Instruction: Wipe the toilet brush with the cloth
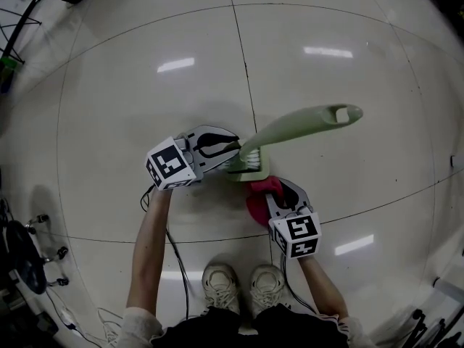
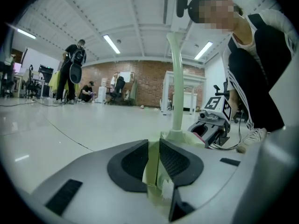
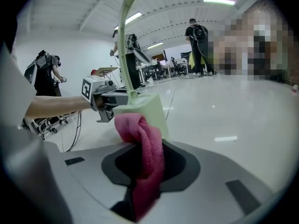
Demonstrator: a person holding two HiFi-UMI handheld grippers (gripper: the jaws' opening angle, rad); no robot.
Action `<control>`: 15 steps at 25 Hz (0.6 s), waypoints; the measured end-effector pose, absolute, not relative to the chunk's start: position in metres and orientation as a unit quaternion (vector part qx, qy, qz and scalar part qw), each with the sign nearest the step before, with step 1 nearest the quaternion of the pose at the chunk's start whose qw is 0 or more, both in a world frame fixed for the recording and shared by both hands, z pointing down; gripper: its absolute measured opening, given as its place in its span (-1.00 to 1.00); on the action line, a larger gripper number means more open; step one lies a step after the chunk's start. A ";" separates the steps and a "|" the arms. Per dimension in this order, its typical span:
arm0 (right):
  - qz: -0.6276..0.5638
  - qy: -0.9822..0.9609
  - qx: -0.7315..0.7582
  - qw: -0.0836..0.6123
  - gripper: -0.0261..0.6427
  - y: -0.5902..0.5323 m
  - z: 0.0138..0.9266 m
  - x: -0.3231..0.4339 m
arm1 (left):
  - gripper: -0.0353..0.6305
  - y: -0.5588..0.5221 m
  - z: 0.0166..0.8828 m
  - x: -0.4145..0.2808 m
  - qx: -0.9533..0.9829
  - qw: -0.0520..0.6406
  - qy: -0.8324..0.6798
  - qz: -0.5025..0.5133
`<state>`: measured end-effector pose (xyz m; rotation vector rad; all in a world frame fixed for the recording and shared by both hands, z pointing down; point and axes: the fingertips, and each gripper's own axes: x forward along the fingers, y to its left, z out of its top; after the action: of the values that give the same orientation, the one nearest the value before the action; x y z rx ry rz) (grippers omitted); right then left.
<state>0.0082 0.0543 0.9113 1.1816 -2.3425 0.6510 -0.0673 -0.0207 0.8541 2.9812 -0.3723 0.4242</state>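
A pale green toilet brush stands tilted on the floor, with its long handle leaning to the upper right and its bristled head down. My left gripper comes in from the left and is shut on the thin green edge of the brush's base. The handle rises straight ahead in the left gripper view. My right gripper is shut on a pink cloth. The bunched cloth touches the near side of the green base.
The person's pale shoes stand just behind the grippers, and cables trail over the glossy tiled floor. Dark stands and gear sit at the left edge. Other people and desks are far off.
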 end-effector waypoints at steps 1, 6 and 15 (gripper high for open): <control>0.234 -0.843 0.433 0.217 -0.64 0.052 0.912 0.013 | -0.65 -0.021 0.854 -0.067 0.981 0.054 -0.122 0.140; 0.231 -0.829 0.473 0.189 -0.64 0.025 0.898 0.052 | -0.65 -0.021 0.854 -0.067 0.981 0.056 -0.124 0.136; 0.212 -0.865 0.403 0.211 -0.64 -0.034 0.905 0.032 | -0.65 -0.021 0.854 -0.069 0.982 0.064 -0.124 0.130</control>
<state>0.0324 -0.0336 0.9051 1.1213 -2.4038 0.5901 -0.0690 -0.0211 0.8545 2.9643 -0.3757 0.3940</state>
